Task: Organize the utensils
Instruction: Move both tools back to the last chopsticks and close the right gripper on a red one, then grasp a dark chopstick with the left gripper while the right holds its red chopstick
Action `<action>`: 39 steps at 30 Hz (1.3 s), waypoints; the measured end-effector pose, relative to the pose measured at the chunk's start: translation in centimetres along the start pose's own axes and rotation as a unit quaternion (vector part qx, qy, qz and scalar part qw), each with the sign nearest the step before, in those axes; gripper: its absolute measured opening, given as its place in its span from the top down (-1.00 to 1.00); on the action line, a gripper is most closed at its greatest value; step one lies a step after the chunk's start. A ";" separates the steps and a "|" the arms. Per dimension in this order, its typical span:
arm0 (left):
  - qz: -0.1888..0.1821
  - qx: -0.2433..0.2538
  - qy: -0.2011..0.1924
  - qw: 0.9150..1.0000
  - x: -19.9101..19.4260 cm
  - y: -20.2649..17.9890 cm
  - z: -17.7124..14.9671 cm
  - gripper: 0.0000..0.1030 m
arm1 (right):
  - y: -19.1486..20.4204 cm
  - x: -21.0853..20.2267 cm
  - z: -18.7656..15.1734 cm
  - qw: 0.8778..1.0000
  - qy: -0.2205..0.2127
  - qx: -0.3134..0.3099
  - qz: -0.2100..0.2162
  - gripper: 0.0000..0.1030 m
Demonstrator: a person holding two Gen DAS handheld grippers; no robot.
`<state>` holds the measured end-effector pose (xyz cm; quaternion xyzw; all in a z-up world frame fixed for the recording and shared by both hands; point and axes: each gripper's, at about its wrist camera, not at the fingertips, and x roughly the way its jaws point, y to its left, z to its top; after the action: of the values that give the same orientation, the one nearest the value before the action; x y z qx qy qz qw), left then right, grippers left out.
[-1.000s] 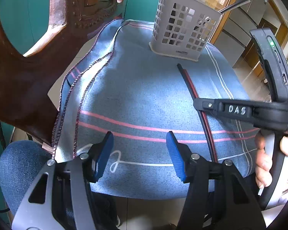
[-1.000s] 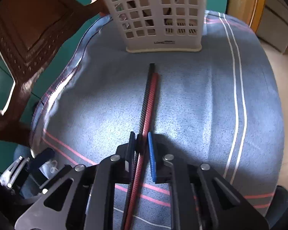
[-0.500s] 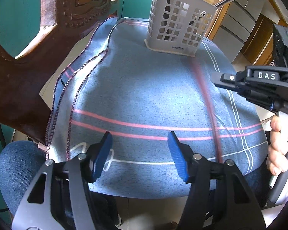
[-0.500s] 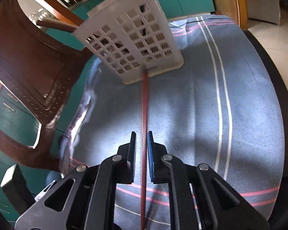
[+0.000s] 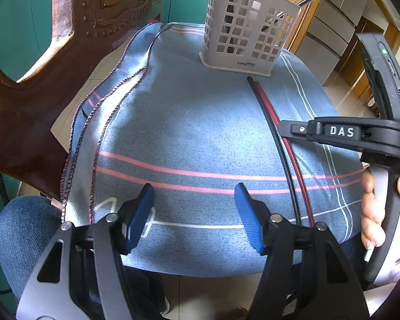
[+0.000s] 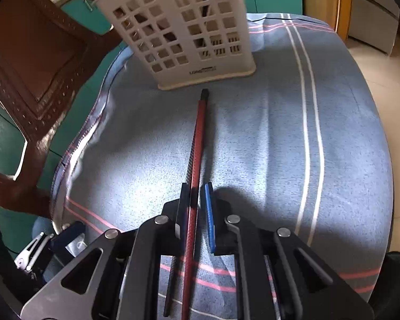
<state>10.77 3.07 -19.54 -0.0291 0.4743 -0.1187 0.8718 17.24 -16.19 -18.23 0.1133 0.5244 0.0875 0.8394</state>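
2 chopsticks (image 6: 197, 138), 1 caddy (image 6: 189, 34), 2 grippers: right gripper (image 6: 197, 208), left gripper (image 5: 194, 218).

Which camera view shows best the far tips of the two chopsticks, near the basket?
The left wrist view. There the black and red chopsticks lie side by side, both tips apart from the basket. In the right wrist view the red stick overlaps the black one, so only one dark tip shows, inside the right claw.

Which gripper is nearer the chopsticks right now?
Right. The right gripper has its fingers on either side of the chopsticks; the left gripper hangs open beside them over the blue cloth, touching nothing.
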 end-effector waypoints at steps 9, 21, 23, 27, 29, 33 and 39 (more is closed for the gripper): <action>0.002 0.002 0.000 1.000 0.1 0.2 0.1 -0.25 | -0.2 0.9 0.6 0.999 0.002 -0.002 -0.035 0.85; -0.040 0.031 -0.029 0.998 0.9 -3.8 3.7 -0.25 | -7.9 -4.0 -0.6 0.989 -0.042 0.143 -0.010 0.71; -0.046 0.041 -0.037 0.997 1.4 -5.3 4.5 -0.25 | -8.5 -4.8 -0.7 0.988 -0.053 0.144 -0.021 0.71; -0.046 0.060 -0.047 0.996 3.0 -7.7 6.5 -0.25 | -9.5 -5.9 -1.1 0.987 -0.063 0.144 -0.038 0.71; -0.040 0.062 -0.048 0.996 3.8 -8.4 7.6 -0.25 | -9.8 -6.0 -1.2 0.987 -0.064 0.144 -0.040 0.71; -0.023 0.064 -0.046 0.997 5.6 -9.4 9.8 -0.25 | -10.1 -6.1 -1.4 0.989 -0.067 0.126 -0.046 0.71; 0.007 0.066 -0.021 0.998 8.9 -9.5 11.2 -0.25 | -10.0 -5.9 -1.4 0.991 -0.064 0.109 -0.043 0.69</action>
<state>23.01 -8.92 -19.15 0.0294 0.4474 -0.1434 0.8823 13.69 -27.23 -16.52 0.1871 0.4802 -0.0142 0.8569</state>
